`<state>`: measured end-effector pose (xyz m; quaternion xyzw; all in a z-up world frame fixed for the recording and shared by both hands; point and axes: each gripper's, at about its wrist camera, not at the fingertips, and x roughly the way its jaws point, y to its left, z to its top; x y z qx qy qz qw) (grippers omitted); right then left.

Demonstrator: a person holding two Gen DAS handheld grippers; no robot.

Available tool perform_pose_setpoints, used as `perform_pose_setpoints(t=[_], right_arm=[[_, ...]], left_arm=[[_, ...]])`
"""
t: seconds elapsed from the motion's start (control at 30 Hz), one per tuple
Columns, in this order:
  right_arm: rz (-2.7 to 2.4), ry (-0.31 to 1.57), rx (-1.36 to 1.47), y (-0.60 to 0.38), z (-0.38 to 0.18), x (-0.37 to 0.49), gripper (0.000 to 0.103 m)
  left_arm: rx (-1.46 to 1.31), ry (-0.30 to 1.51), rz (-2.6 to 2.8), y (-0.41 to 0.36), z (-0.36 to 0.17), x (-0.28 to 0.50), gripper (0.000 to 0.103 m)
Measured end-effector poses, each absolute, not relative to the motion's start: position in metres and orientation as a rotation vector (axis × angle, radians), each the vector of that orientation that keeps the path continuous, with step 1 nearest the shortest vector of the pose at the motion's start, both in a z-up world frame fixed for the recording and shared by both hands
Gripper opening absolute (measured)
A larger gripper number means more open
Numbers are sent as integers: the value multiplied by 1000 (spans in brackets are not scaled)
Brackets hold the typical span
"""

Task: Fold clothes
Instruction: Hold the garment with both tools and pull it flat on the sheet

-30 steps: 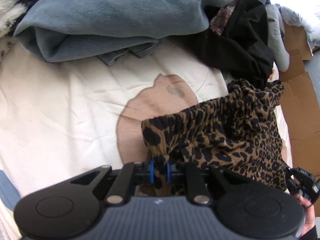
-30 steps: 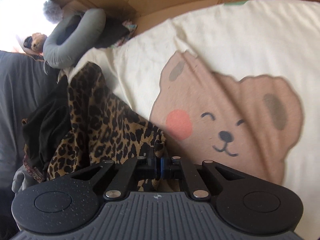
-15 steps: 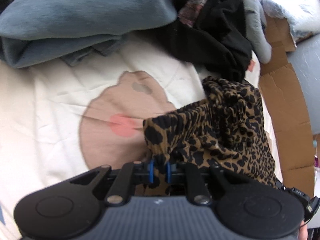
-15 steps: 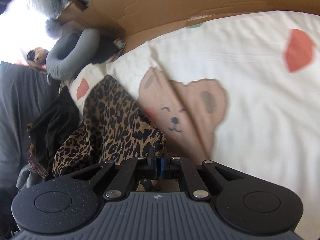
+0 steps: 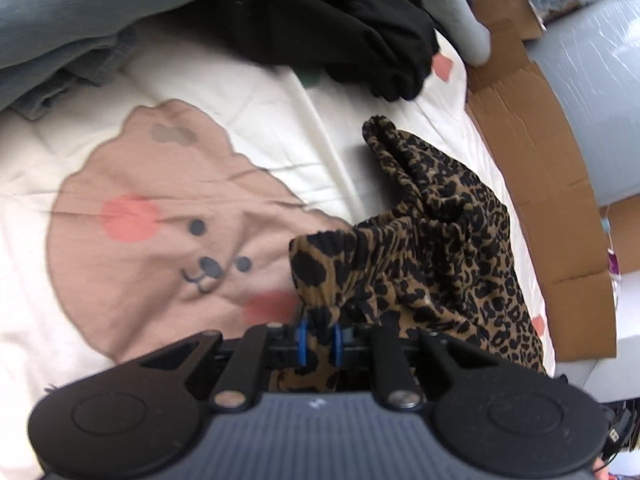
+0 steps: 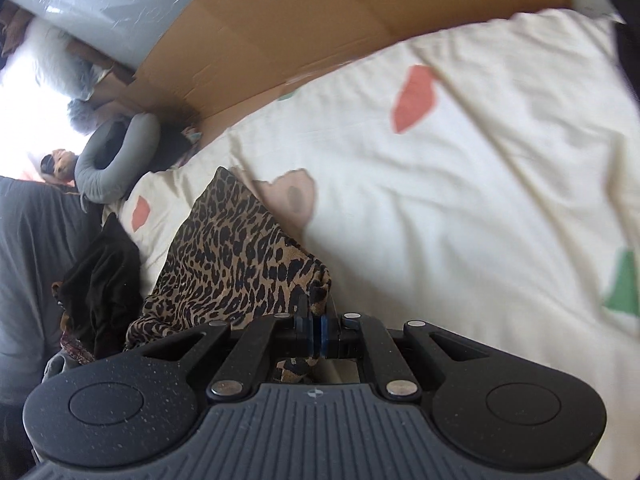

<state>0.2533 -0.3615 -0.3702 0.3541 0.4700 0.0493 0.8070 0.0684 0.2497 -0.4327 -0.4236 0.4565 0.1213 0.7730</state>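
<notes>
The left gripper (image 5: 319, 334) points forward and down over the bed, its blue-edged fingers pressed together on a gathered, elastic-looking edge of the leopard-print garment (image 5: 436, 256), which bunches just ahead and trails off to its right. The right gripper (image 6: 316, 330) is angled the same way, its fingers pinching another corner of the same garment (image 6: 232, 256); the cloth spreads ahead and to its left in a loose, thin, crumpled sheet. Beneath both lies a cream bedsheet (image 5: 248, 92), soft and creased, printed with a tan bear face (image 5: 160, 224) that has pink cheeks. Farther ahead of the left gripper sit a black garment (image 5: 360, 40) and a folded grey-blue fleece (image 5: 80, 12). Flat brown cardboard (image 6: 320, 28) lines the bed's far edge. No legible writing shows anywhere.
</notes>
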Motion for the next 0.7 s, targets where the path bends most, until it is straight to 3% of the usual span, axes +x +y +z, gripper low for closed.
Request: perform_pose_setpoints(t=[0.7], right_arm=[[3,1101,874,-373,-378,118,1]], left_arm=[[-881,1014,172,239,-437,78,13]])
